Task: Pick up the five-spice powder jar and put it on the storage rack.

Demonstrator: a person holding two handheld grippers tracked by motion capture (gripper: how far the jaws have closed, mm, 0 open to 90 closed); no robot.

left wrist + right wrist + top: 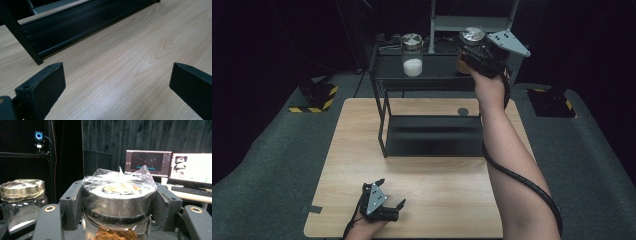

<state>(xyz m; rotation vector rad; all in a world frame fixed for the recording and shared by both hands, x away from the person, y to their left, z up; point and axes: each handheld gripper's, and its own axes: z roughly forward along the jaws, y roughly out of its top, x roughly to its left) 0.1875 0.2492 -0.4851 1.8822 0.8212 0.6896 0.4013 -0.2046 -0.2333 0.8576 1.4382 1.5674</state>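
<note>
While the left claw (388,195) rests spread wide and empty on the table (437,190), the right claw (117,202) clamps the brown-powder jar (117,195) between its pads, white-powder jar (21,200) alongside.

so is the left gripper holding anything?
No: in the left gripper view the left gripper has its jaws wide apart over the bare wooden table.
</note>
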